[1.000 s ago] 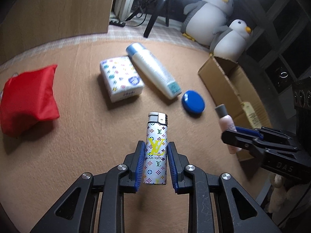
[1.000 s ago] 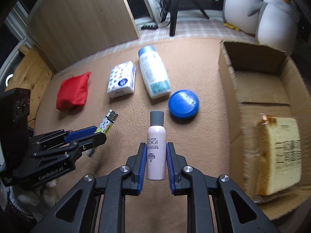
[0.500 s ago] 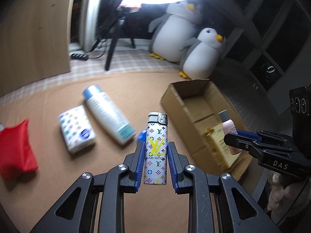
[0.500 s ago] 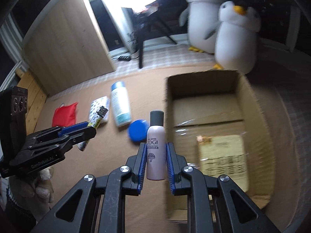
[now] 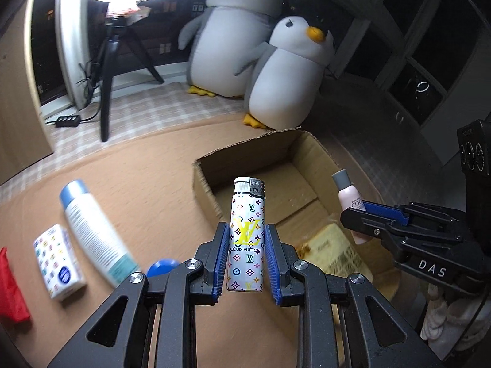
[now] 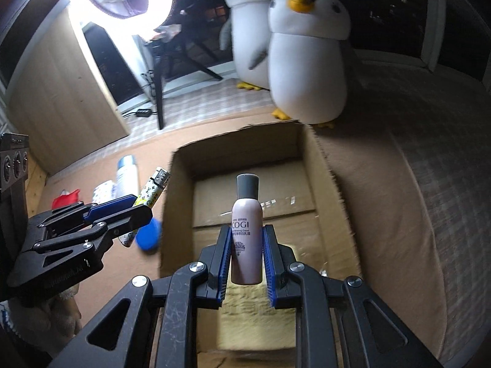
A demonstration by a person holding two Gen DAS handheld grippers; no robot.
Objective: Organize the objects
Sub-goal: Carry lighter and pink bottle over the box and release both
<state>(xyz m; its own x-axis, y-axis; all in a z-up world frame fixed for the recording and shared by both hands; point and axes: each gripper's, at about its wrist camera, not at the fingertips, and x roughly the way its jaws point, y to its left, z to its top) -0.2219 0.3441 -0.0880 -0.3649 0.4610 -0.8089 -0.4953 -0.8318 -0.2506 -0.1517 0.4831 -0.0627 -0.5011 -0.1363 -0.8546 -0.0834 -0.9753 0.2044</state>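
My left gripper (image 5: 247,242) is shut on a white patterned lighter (image 5: 248,230), held upright in the air just left of an open cardboard box (image 5: 245,156). My right gripper (image 6: 246,245) is shut on a pink bottle with a grey cap (image 6: 247,224), held upright above the box (image 6: 325,184). The bottle also shows in the left wrist view (image 5: 349,202), and the lighter in the right wrist view (image 6: 147,202). A packet of bread (image 5: 334,251) lies in the box's near end.
On the tan mat (image 5: 138,168) left of the box lie a white lotion bottle (image 5: 92,230), a tissue pack (image 5: 58,260), a blue round tin (image 5: 162,266) and a red pouch (image 5: 9,288). Two plush penguins (image 5: 285,73) stand behind the box, with a ring-light tripod (image 5: 107,70) at the back left.
Both grippers have lifted and swung right toward the box. The right gripper with the pink bottle now hangs over the box; the left with the lighter has come up to its left wall.
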